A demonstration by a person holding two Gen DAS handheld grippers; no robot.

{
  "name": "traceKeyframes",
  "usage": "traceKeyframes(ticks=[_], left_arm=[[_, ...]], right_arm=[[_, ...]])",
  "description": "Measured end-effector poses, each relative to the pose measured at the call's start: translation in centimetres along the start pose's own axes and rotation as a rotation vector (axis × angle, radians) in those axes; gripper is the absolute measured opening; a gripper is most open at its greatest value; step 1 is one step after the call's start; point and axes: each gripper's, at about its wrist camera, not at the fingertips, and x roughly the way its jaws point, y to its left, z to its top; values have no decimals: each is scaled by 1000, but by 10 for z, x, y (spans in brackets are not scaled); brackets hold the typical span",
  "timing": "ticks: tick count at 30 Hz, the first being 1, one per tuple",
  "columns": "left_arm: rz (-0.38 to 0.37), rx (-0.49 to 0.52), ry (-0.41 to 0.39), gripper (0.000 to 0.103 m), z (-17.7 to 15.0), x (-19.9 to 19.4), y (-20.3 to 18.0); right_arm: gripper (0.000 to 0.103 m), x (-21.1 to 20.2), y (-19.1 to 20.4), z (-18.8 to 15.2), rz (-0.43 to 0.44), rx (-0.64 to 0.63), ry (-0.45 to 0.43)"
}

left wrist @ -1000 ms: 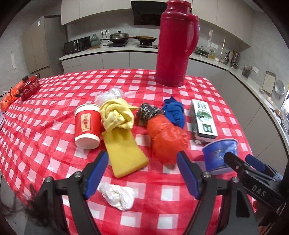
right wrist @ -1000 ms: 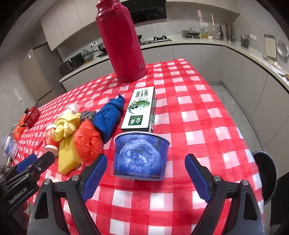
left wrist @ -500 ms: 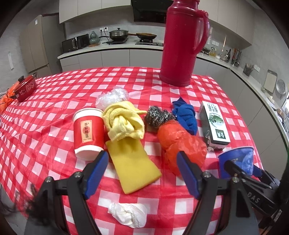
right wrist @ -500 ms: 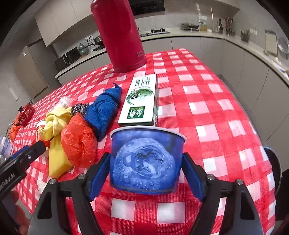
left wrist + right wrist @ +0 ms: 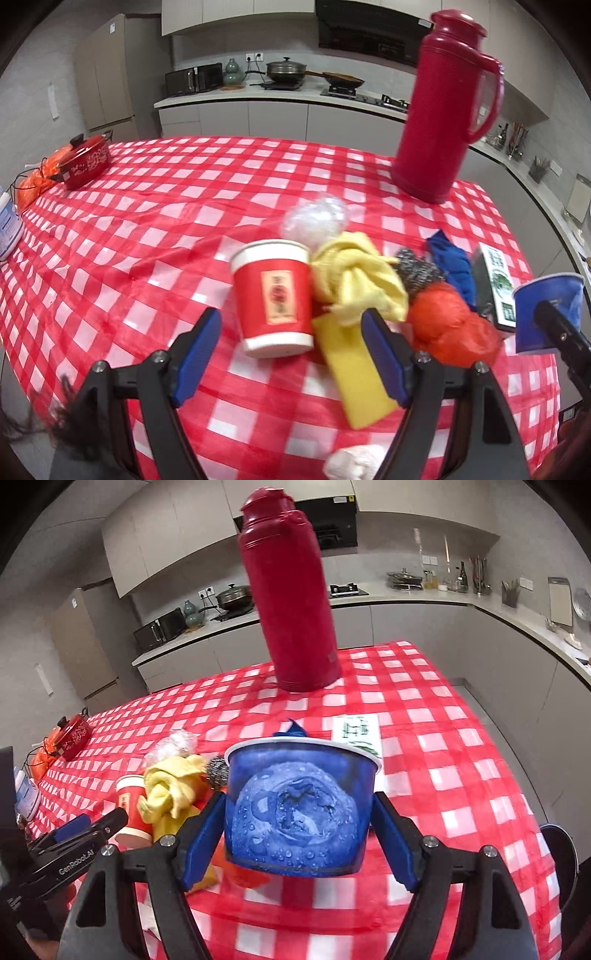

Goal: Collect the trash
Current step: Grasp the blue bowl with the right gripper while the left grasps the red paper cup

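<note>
A red paper cup (image 5: 273, 299) with a white rim stands on the red checked tablecloth (image 5: 147, 236). My left gripper (image 5: 291, 321) is open just in front of it, and its blue pads are clear of the cup's sides. A blue paper bowl (image 5: 299, 805) hangs a little above the cloth, with my right gripper (image 5: 299, 812) shut on it. The left wrist view shows the bowl (image 5: 546, 295) at the far right. A crumpled white tissue (image 5: 354, 465) lies under the left gripper.
Beside the cup lie a yellow cloth (image 5: 354, 280), a yellow sponge (image 5: 354, 373), an orange bag (image 5: 447, 325), a steel scourer (image 5: 417, 269), a blue rag (image 5: 450, 258), a carton (image 5: 495, 284) and a plastic wad (image 5: 314, 218). A red thermos (image 5: 447, 122) stands behind, a red pot (image 5: 85, 162) far left.
The right gripper closed on the blue bowl and raised it off the cloth. The left gripper slid left, from in front of the sponge and orange bag to the red cup.
</note>
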Motion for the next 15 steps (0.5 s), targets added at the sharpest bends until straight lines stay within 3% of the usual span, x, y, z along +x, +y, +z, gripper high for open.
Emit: traceKeyframes(ticks=[15], left_arm=[[-52, 11, 73, 79, 7, 50, 17]], right_arm=[[79, 24, 21, -1, -23, -3, 19]])
